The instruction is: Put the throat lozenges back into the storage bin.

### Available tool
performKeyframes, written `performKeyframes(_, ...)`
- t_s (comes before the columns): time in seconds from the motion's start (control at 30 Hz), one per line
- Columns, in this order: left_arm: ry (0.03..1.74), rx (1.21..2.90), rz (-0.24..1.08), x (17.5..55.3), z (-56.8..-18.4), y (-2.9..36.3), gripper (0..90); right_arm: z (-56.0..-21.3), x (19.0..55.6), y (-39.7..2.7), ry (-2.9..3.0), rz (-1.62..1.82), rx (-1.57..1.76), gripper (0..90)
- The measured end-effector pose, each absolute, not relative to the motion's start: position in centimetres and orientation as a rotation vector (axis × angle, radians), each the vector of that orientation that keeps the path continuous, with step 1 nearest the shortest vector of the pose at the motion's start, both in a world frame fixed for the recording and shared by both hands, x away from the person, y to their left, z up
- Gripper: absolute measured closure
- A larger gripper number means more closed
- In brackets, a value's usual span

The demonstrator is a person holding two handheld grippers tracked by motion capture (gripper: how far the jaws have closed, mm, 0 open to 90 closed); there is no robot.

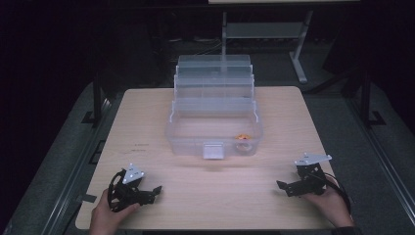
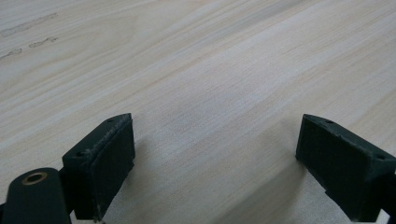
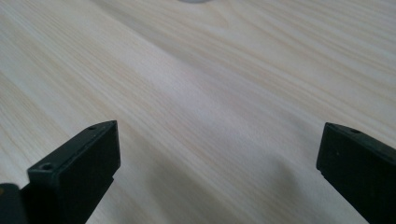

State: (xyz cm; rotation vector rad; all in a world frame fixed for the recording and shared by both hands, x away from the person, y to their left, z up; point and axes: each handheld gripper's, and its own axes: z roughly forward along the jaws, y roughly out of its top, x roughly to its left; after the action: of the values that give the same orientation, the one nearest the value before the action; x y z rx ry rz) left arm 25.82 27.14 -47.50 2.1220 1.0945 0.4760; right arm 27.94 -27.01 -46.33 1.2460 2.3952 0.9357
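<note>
A clear plastic tiered box (image 1: 214, 115) stands open at the middle of the wooden table (image 1: 147, 127), its trays stepped back and a grey latch on its front wall. A small orange item (image 1: 242, 136) lies in the bottom compartment at the right, beside a pale ring. My left gripper (image 1: 157, 190) rests low over the table's near left, held by a hand, its jaws pointing right. My right gripper (image 1: 280, 185) sits at the near right, jaws pointing left. In the left gripper view the left gripper (image 2: 215, 163) is open over bare wood. The right gripper (image 3: 219, 172) is open too, nothing between its jaws.
Dark floor surrounds the table. A grey metal stand (image 1: 298, 54) rises behind the table at the far right. Faint pencil marks (image 1: 141, 146) lie left of the box. Bare wood stretches between the two grippers along the front edge.
</note>
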Motion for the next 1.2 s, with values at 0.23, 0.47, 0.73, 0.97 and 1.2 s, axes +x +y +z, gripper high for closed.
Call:
performKeyframes(0.23,1.095,2.122,0.476,25.8,-47.5,27.1,10.8,-47.3,27.2,-27.9,2.369,0.936,1.27,0.0)
performKeyframes(0.47,1.095,2.122,0.477,25.8,-47.5,27.1,10.8,-48.0,27.0,-28.5,2.361,0.95,1.253,0.0)
performKeyframes(0.73,1.095,2.122,0.477,25.8,-47.5,27.1,10.8,-48.3,26.9,-28.6,2.335,0.969,1.24,0.0)
performKeyframes(0.97,1.095,2.122,0.477,25.8,-47.5,27.1,10.8,-48.3,26.9,-28.6,2.334,0.969,1.242,0.0)
performKeyframes(1.2,1.095,2.122,0.477,25.8,-47.5,27.1,10.8,-48.4,26.9,-28.6,2.334,0.969,1.241,0.0)
